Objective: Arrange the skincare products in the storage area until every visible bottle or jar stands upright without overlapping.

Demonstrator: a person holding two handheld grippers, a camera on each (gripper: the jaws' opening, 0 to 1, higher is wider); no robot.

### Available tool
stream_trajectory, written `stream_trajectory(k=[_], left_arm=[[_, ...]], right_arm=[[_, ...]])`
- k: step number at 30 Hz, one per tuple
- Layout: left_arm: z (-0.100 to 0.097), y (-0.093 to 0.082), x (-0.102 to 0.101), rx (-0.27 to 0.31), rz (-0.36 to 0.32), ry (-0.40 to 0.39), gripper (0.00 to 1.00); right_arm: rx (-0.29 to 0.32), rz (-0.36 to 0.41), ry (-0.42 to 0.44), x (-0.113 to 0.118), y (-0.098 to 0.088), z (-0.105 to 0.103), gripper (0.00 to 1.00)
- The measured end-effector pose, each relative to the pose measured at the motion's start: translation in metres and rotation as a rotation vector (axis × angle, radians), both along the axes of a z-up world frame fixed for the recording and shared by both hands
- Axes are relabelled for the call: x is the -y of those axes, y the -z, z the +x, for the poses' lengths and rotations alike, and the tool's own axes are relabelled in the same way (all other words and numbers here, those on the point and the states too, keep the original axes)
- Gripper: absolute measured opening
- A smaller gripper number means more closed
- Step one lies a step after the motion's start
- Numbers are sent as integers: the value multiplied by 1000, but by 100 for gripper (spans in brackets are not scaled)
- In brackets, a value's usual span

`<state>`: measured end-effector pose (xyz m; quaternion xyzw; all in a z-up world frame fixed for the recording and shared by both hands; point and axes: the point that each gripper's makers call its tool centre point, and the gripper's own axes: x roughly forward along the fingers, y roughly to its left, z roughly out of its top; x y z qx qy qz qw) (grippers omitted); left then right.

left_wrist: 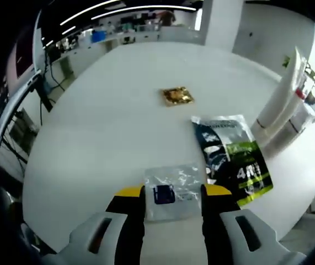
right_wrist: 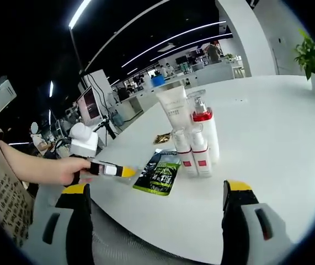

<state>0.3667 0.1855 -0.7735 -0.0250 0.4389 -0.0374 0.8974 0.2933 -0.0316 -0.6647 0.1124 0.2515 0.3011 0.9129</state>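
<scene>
While our left tool (left_wrist: 172, 194) straddles the clear sachet (left_wrist: 171, 190), jaws open, and the right tool (right_wrist: 154, 193) gapes empty, we must close next.

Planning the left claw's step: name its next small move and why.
Probably ease the left claw forward and close on the clear sachet. Its open jaws flank the flat sachet at the table edge, while the bottles already stand upright.

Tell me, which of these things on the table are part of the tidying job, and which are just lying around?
Part of the job:
white tube
pump bottle
two small red-labelled bottles

Probably just lying about:
clear sachet, between the left gripper jaws
dark green packet
gold packet
potted plant
</scene>
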Motion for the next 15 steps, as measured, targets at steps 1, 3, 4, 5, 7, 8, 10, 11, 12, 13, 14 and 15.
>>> stream_trajectory(k=[1, 3, 4, 5, 7, 8, 10, 11, 12, 13, 14, 15], left_arm=[[0, 0, 0, 0, 1, 1, 37], [0, 2, 0, -1, 4, 0, 38], [0, 2, 1, -1, 3, 0, 38], [0, 2, 1, -3, -2, 0, 38], [0, 3, 1, -3, 5, -1, 38], [0, 3, 1, -3, 7, 1, 38], [-1, 4, 1, -8, 7, 2, 38], [-2, 5, 0, -7, 10, 1, 38], [-2, 5, 0, -7, 11, 2, 38], [-2, 6, 0, -11, 12, 2, 38], [-2, 7, 0, -12, 11, 1, 38], [-3, 7, 0, -14, 9, 1, 38]], right_arm=[[0, 0, 0, 0, 0, 0, 100], [-1, -3, -1, 0, 1, 0, 100], [-2, -3, 0, 0, 0, 0, 100], [-2, -3, 0, 0, 1, 0, 100], [-3, -3, 2, 0, 1, 0, 100], [-3, -3, 2, 0, 1, 0, 100], [-3, -3, 3, 0, 1, 0, 100], [-4, -3, 3, 1, 1, 0, 100], [-4, -3, 3, 1, 1, 0, 100], [-4, -3, 4, 1, 1, 0, 100], [-4, -3, 5, 1, 1, 0, 100], [-4, -3, 5, 1, 1, 0, 100]])
